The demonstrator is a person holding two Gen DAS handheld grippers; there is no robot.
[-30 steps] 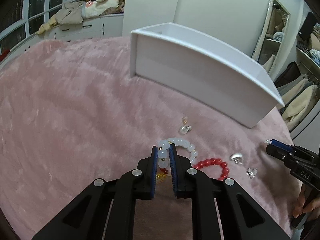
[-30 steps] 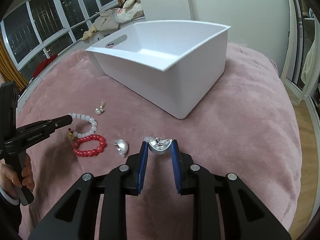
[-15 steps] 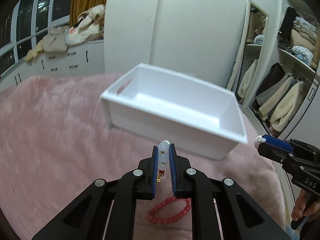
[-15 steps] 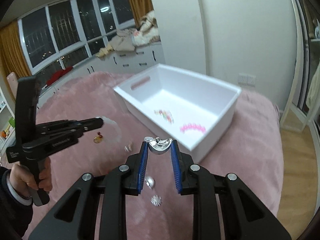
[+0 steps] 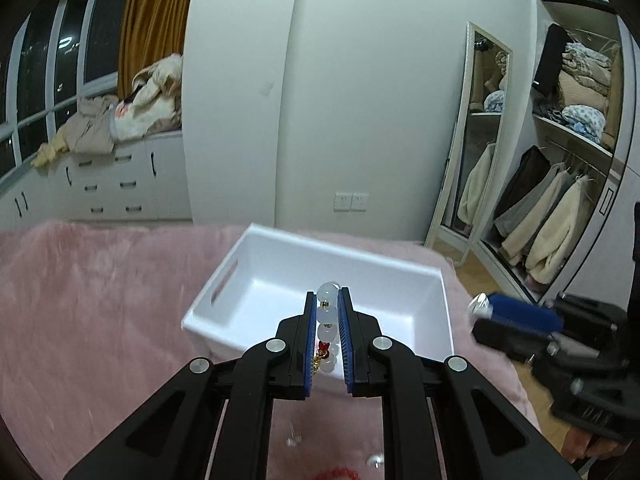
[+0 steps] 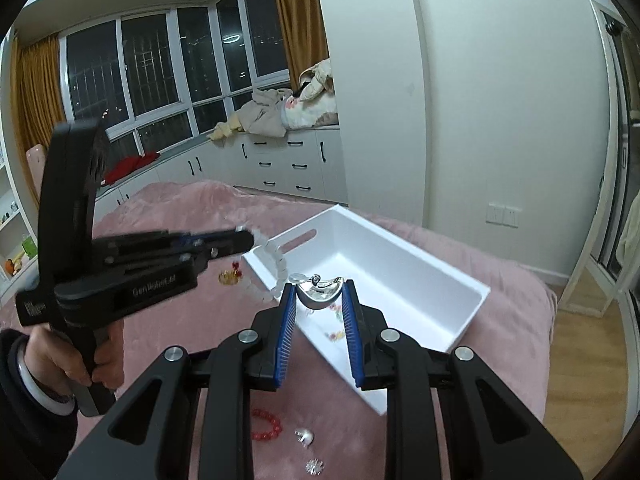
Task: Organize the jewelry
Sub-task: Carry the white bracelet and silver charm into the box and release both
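Observation:
My left gripper (image 5: 327, 300) is shut on a white bead bracelet (image 5: 327, 312) with red and gold beads, held high above the near wall of the white box (image 5: 432, 308). From the right wrist view the bracelet (image 6: 276, 268) hangs from the left gripper (image 6: 248, 238) over the box's left end (image 6: 280, 240). My right gripper (image 6: 319, 292) is shut on a silver heart-shaped charm (image 6: 322, 290), above the box's near wall (image 6: 400, 384). Small coloured pieces (image 6: 335, 334) lie inside the box.
On the pink fluffy blanket (image 5: 100, 300) lie a red bead bracelet (image 6: 269, 426), a silver charm (image 6: 305, 436), a sparkly snowflake piece (image 6: 314, 466) and a gold-red piece (image 6: 229, 277). A mirror (image 5: 468, 132) and open wardrobe (image 5: 568, 152) stand at the right.
Both grippers have risen from the blanket with their pieces and moved over the white box. The white bracelet now dangles in the air.

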